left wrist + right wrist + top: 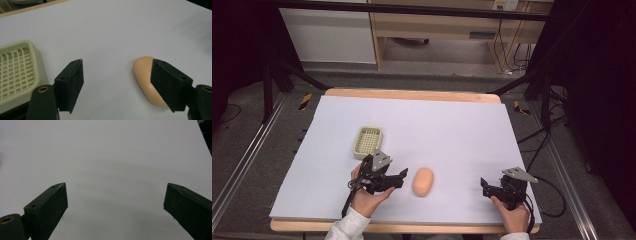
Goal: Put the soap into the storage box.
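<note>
Near the counter's front edge, the gaping left tool (404,176) flanks a smooth, probably slippery soap (422,181); grip its middle; the right tool (484,185) gapes empty.

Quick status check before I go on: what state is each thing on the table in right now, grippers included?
Soap: lying flat on the sheet, loose, not gripped.
Dish: upright, empty, apart from the soap.
Left gripper: open, nothing between the jaws; the soap lies partly behind one jaw.
Right gripper: open wide, over bare sheet.
Sheet: flat, covering the tabletop.
</note>
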The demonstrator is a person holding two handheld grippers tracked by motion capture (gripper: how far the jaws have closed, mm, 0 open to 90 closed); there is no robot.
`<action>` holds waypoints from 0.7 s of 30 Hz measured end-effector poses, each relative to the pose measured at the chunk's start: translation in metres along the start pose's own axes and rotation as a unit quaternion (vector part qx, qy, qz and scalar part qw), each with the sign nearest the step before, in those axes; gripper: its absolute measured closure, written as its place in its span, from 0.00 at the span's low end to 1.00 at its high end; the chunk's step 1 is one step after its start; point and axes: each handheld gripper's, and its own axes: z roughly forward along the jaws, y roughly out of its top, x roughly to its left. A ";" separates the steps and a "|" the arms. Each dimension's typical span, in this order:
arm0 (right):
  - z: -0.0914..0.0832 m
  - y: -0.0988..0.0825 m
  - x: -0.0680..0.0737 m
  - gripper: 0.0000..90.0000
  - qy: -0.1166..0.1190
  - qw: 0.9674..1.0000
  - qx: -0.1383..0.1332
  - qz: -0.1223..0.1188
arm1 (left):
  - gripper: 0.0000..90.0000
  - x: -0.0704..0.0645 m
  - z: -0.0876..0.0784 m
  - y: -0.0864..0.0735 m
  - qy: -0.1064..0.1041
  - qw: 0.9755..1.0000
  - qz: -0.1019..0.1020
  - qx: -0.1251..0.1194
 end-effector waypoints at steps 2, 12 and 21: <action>0.000 0.000 0.000 0.06 0.000 1.000 0.001 0.000 | 0.29 -0.001 0.001 0.000 -0.001 1.000 0.003 0.002; 0.000 0.000 0.000 0.06 0.002 1.000 0.002 -0.001 | 0.28 -0.019 0.017 0.003 -0.014 1.000 0.018 0.017; 0.000 0.000 0.000 0.06 0.002 1.000 0.003 -0.001 | 0.26 -0.027 0.026 0.003 -0.020 0.999 0.019 0.026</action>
